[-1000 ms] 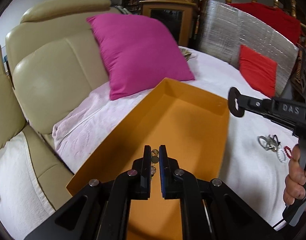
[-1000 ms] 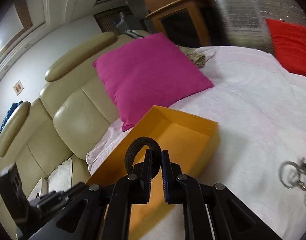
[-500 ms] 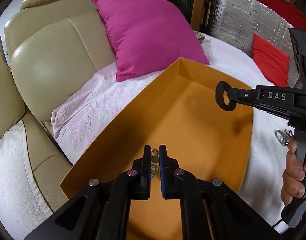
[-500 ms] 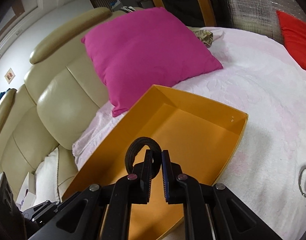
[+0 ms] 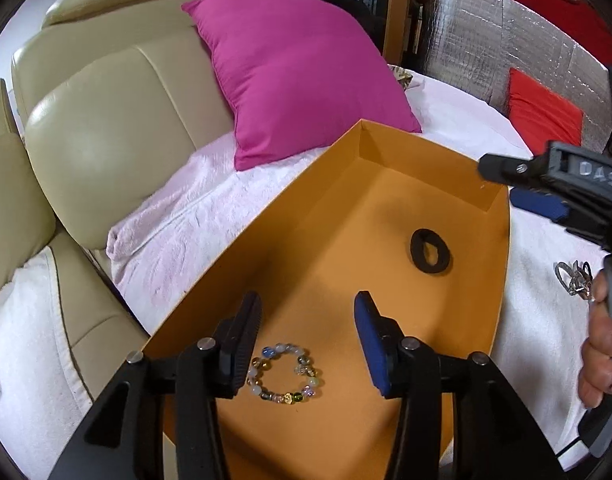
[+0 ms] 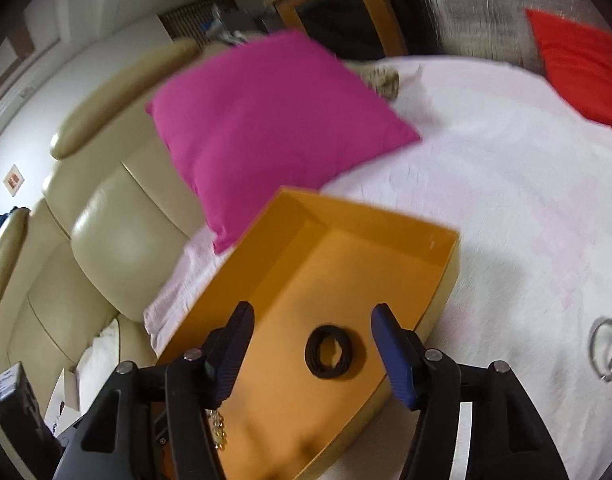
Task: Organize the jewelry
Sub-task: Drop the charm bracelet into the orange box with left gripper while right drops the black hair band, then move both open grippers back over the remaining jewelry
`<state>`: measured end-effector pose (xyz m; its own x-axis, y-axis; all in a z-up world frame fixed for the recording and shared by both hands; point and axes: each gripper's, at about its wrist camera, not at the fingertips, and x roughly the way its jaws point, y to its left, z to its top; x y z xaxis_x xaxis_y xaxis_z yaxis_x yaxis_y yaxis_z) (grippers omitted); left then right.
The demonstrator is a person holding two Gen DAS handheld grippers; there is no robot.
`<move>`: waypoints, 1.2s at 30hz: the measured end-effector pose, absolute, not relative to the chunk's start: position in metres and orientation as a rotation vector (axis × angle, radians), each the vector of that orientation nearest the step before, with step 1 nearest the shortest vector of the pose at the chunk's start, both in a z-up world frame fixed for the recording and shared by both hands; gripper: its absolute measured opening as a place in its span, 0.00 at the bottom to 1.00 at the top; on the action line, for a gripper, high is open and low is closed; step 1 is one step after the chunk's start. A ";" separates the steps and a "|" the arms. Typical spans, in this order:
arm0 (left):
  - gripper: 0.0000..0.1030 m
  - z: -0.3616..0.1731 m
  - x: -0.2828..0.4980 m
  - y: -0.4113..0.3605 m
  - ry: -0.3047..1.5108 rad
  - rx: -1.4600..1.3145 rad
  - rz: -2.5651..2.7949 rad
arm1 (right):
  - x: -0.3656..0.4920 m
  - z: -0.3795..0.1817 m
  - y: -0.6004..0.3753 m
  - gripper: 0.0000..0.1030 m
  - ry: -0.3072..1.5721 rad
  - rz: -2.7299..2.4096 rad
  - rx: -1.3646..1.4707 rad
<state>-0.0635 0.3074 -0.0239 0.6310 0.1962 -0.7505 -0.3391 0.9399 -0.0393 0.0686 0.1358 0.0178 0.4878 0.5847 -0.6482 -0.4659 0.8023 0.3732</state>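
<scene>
Both tools just opened, nothing between the pads. Left tool (image 5: 308, 344) jaws apart over the bracelet (image 5: 285, 375), which lies on the floor of the orange box (image 5: 390, 208). Right tool (image 6: 310, 346) jaws apart above the black hair tie (image 6: 330, 352), also in the box. Keyrings (image 5: 573, 278) on the white cover beside the box.

Left gripper (image 5: 308, 340): jaws just opened — beaded bracelet (image 5: 285, 375) is released onto orange box (image 5: 386, 216) floor.
Right gripper (image 6: 309, 350): jaws just opened — black ring (image 6: 329, 352) is dropped inside.

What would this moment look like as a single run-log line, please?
left gripper: open, jaws just opened | right gripper: open, jaws just opened | beaded bracelet, black hair tie: in orange box
</scene>
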 end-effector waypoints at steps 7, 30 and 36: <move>0.48 -0.005 -0.066 0.285 0.807 -0.146 0.295 | 0.060 0.039 0.083 0.63 0.775 0.599 0.203; 0.67 0.040 -0.024 0.075 0.682 0.194 -0.007 | -0.006 0.025 -0.297 0.63 0.606 0.150 0.603; 0.67 0.004 0.004 0.048 0.757 0.133 -0.079 | -0.005 0.001 -0.334 0.63 0.705 0.107 0.649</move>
<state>0.0042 0.0483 0.0038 0.7243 -0.0232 -0.6891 0.1187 0.9887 0.0914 -0.0048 -0.3345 0.0010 0.7651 0.3027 -0.5684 0.1201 0.8001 0.5878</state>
